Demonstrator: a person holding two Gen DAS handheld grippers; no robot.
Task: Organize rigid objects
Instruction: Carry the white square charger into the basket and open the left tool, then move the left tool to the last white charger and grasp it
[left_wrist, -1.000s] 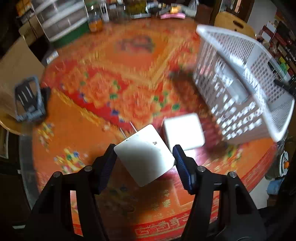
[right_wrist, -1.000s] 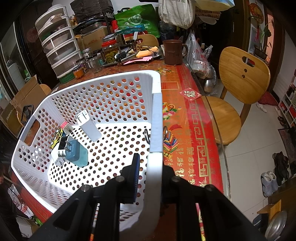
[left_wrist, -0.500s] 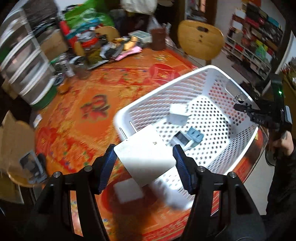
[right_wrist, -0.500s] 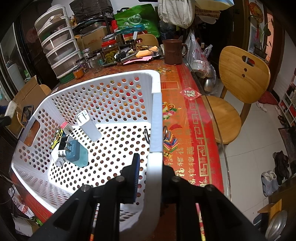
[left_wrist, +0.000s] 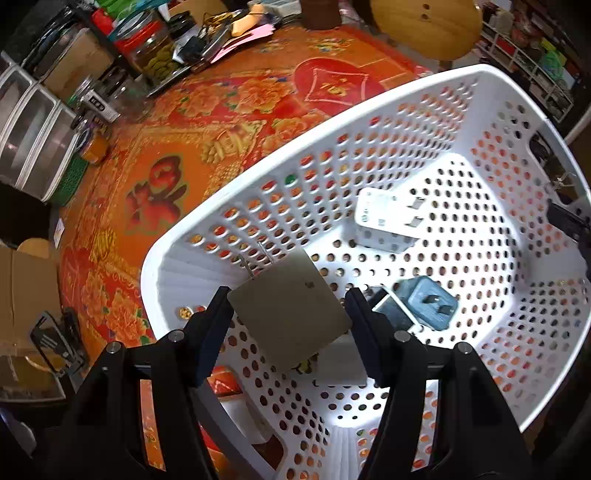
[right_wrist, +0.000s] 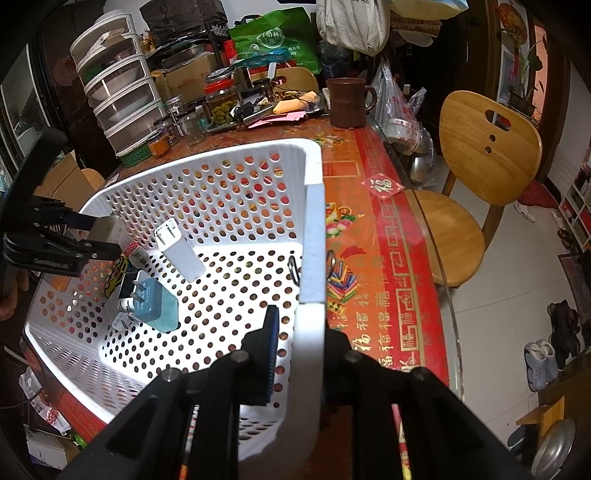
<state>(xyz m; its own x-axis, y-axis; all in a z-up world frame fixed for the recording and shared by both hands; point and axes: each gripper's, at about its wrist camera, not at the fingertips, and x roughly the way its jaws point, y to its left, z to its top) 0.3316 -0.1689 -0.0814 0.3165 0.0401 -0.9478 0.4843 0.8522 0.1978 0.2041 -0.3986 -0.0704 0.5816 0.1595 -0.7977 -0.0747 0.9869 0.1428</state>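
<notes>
Left wrist steeply down into basket (left_wrist: 369, 110), right wrist along its rim, both close

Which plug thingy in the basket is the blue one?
The blue charger, lying low in the white basket beside the left gripper. The other chargers are white.

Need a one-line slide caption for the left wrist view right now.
Left gripper holds a white square charger over the white perforated basket, above a blue adapter and white plug inside.

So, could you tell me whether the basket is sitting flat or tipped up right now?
Tipped. The basket slopes towards its far side, its near rim pinched in the right claw, and the chargers lie against its lower side.
</notes>
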